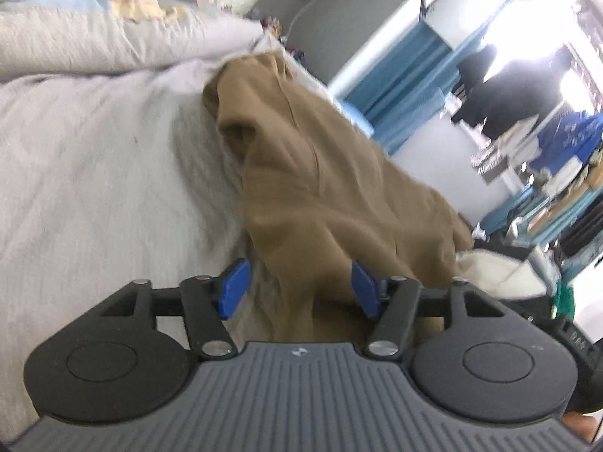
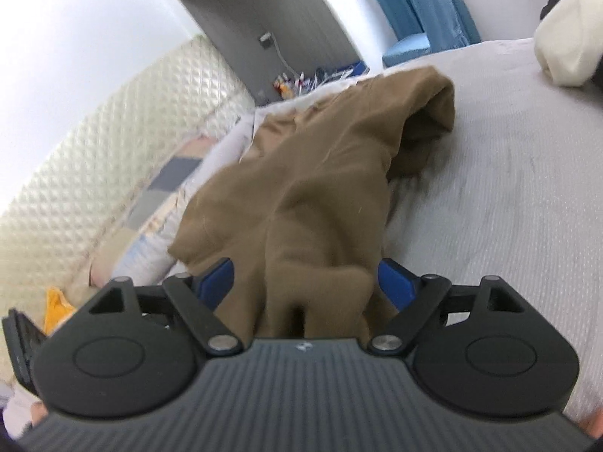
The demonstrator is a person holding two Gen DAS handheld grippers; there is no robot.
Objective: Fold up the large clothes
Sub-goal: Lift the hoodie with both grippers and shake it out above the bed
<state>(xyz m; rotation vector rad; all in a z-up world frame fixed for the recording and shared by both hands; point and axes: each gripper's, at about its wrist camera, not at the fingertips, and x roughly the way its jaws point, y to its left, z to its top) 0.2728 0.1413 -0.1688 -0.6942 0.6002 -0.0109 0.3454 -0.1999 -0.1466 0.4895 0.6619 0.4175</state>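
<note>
1. Nearest the lens in both wrist views: brown fabric bunched between blue pads that stand wide apart.
2. Left gripper [image 1: 299,288]: jaws spread, pads clear of the cloth; nothing gripped.
3. Right gripper [image 2: 307,286]: jaws spread likewise, cloth lying loose between them, pads not pressing.
4. Brown garment [image 1: 324,192]: rumpled in a long heap on the grey bedspread [image 1: 105,158], its far end puckered into a hollow fold [image 2: 426,120]. No flat fold is evident.
5. Risk, as judged: the released edge may slump and undo any alignment, since the fabric is creased unevenly.
6. Risk, as judged: re-gripping now could pinch several layers or the bedspread beneath.
</note>
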